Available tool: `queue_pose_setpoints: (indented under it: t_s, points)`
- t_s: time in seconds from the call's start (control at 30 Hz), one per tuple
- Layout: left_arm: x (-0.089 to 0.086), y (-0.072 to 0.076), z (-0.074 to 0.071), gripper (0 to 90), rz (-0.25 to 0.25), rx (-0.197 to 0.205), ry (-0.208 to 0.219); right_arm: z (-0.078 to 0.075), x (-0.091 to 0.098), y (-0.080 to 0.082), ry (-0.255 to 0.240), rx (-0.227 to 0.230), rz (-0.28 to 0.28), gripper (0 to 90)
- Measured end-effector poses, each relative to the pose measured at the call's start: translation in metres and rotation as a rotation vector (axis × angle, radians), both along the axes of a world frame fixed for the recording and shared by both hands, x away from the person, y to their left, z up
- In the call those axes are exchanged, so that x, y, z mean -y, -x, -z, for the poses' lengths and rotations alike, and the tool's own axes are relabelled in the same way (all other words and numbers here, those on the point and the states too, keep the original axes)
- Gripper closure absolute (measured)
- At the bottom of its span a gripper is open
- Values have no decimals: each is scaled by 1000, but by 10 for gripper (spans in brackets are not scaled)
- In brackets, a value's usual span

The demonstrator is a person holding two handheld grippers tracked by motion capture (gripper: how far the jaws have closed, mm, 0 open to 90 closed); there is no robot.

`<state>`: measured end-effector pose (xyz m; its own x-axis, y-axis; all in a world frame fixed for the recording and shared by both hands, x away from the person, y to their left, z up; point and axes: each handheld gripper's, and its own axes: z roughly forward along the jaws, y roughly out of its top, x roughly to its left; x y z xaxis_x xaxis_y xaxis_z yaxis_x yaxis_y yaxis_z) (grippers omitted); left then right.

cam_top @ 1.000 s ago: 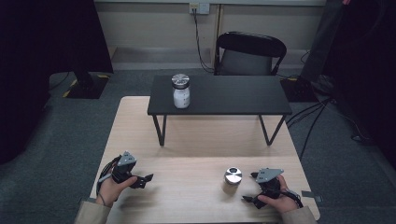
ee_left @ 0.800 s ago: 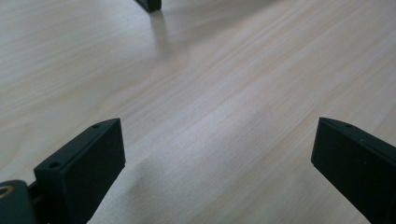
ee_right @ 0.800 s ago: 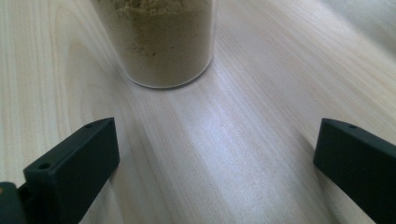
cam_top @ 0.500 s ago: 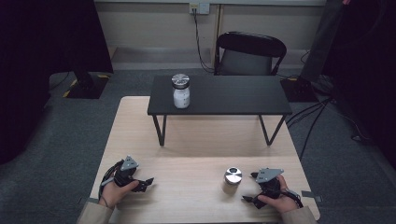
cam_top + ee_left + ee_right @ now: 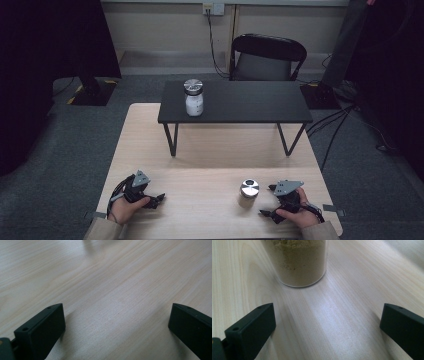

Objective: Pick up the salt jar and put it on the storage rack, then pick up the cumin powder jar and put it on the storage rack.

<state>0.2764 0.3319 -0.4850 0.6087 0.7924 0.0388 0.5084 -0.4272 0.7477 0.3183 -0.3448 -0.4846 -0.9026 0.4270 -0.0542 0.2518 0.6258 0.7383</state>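
Jar [image 5: 298, 262] of tan powder is standing on the table [image 5: 210, 150] just ahead of the right gripper [image 5: 270, 201], left of centre, clear of its wide-apart, empty jaws. Left gripper [image 5: 159, 200] is sitting well apart from it, jaws just opening, spread over bare wood.

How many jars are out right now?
2. One jar with white contents stands on the left end of the black bench; the other jar, holding tan powder, stands on the wooden table near the right tool.
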Motion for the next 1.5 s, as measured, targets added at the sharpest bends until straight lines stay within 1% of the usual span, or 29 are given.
queue_pose_setpoints:
  t_s: [0.2,0.3,0.33,0.37,0.43,0.47,0.53,0.63,0.73,0.87,1.0,1.03,1.13,1.17,1.23,1.27,1.33,1.37,1.43,1.5]
  points:
    - [0,0,0,0,-1,0,1,0,0,0,1,-1,0,0]
    - [0,0,0,0,0,0,-1,0,0,0,-8,-6,9,0]
    - [0,0,0,0,0,0,-1,0,1,0,-24,-16,16,8]
    - [0,0,0,0,-1,1,0,0,1,0,-35,-16,18,8]
    - [0,0,0,0,-1,1,-1,-1,0,1,-36,-11,19,7]
    - [1,0,0,0,-2,1,0,-3,-2,2,-34,4,19,6]
    - [1,0,0,0,-3,1,0,-7,-5,2,-41,12,17,6]
    - [1,0,0,0,-2,1,0,-8,-7,0,-54,4,9,6]
    - [1,0,0,0,-2,1,0,-11,-13,-2,-51,2,2,6]
    - [1,0,0,0,-2,1,-1,-11,-16,-4,-54,0,-2,6]
    - [1,0,0,0,-2,1,-2,-9,-18,-6,-90,-1,-3,4]
    - [1,0,0,0,-2,1,-1,-10,-20,-8,-104,-8,-11,2]
    - [1,0,0,0,-2,0,-1,-9,-24,-11,-117,-12,-22,3]
    - [1,0,0,0,-2,0,-2,-9,-26,-12,-116,-13,-32,3]
    - [1,0,0,0,-2,0,-1,-10,-34,-16,-96,-13,-55,9]
    - [1,0,0,0,-2,0,-1,-10,-34,-16,-96,-13,-55,9]
    - [1,0,0,0,-2,0,-1,-9,-35,-19,-94,-12,-68,37]
    - [1,0,0,0,-2,1,-1,-8,-37,-19,-93,9,-87,78]
    - [1,0,0,0,-2,1,-1,-9,-38,-19,-79,34,-112,138]
    - [1,0,0,0,-2,0,-1,-9,-39,-19,-74,39,-122,152]
